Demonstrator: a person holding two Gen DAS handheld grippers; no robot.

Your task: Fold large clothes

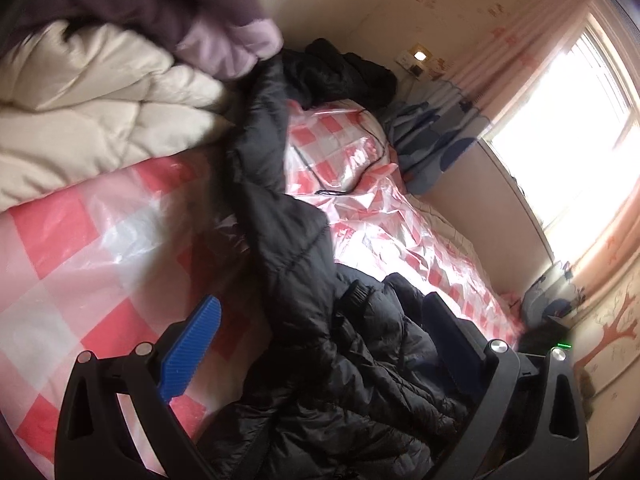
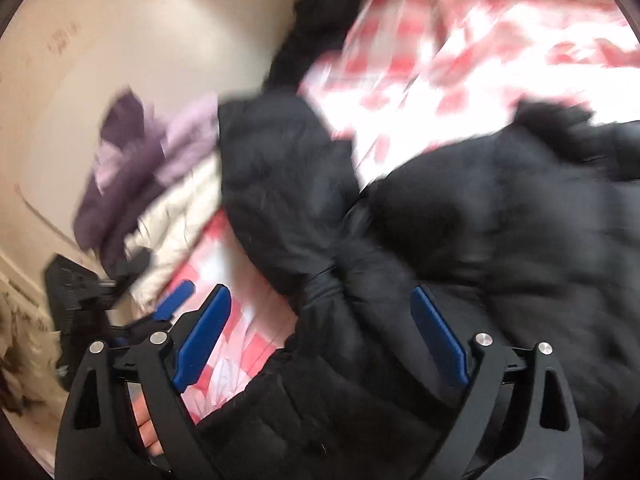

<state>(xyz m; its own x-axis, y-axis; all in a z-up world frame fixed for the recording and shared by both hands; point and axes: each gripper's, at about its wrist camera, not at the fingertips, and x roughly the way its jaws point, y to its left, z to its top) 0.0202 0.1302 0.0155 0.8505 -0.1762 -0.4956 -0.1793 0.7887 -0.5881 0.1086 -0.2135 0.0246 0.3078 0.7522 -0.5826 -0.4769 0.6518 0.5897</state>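
Note:
A black puffer jacket lies crumpled on a bed covered with a red-and-white checked plastic sheet. My left gripper is open, its blue fingers wide apart on either side of the jacket's bunched fabric. In the blurred right wrist view the same jacket fills the middle and right. My right gripper is open with jacket fabric lying between its blue fingers. The left gripper shows at the left edge of that view.
A cream quilted coat and a purple garment are piled at the bed's far left. Another dark garment and blue-patterned bedding lie at the head. A bright window is on the right.

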